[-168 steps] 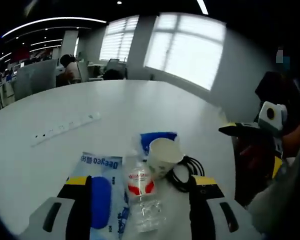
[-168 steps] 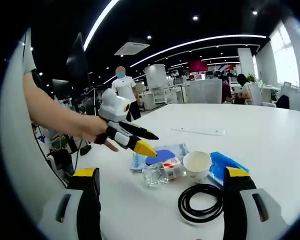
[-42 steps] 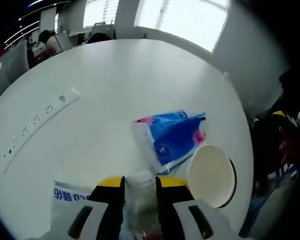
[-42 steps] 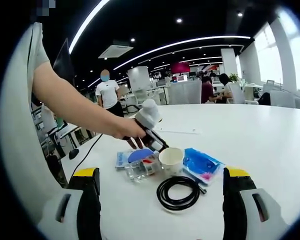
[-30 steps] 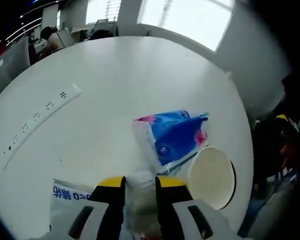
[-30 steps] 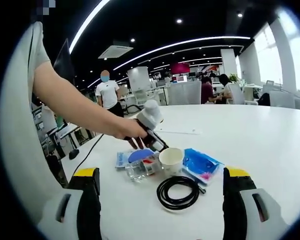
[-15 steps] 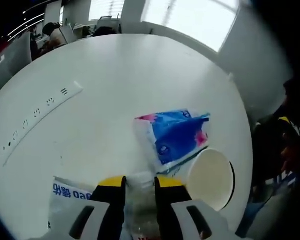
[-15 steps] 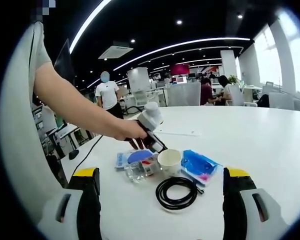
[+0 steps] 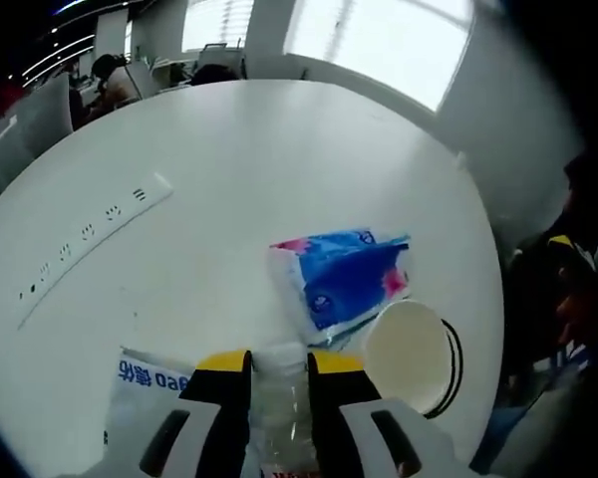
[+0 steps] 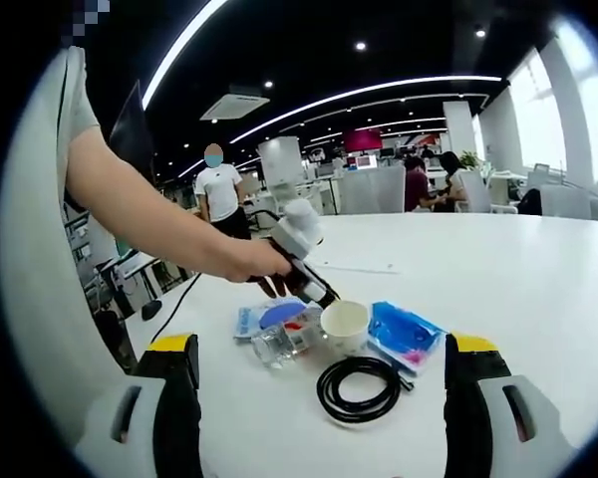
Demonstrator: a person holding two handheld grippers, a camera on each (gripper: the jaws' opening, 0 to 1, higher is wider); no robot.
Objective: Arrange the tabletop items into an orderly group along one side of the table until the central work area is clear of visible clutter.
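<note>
Both claws differ: left claw (image 9: pixel 277 370) clamped on the clear bottle (image 9: pixel 279 398) to shift it benchside, right claw (image 10: pixel 319 363) wide open, hovering over the cable coil (image 10: pixel 360 389).

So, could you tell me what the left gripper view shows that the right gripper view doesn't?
Left gripper view alone: the left gripper from behind, jaws shut on the clear plastic bottle, bright windows, and a person seated far across the table.

Right gripper view alone: the right gripper open, the whole black cable coil, the person's forearm, and a standing person.

Both: paper cup, blue tissue pack, white power strip, white table.
</note>
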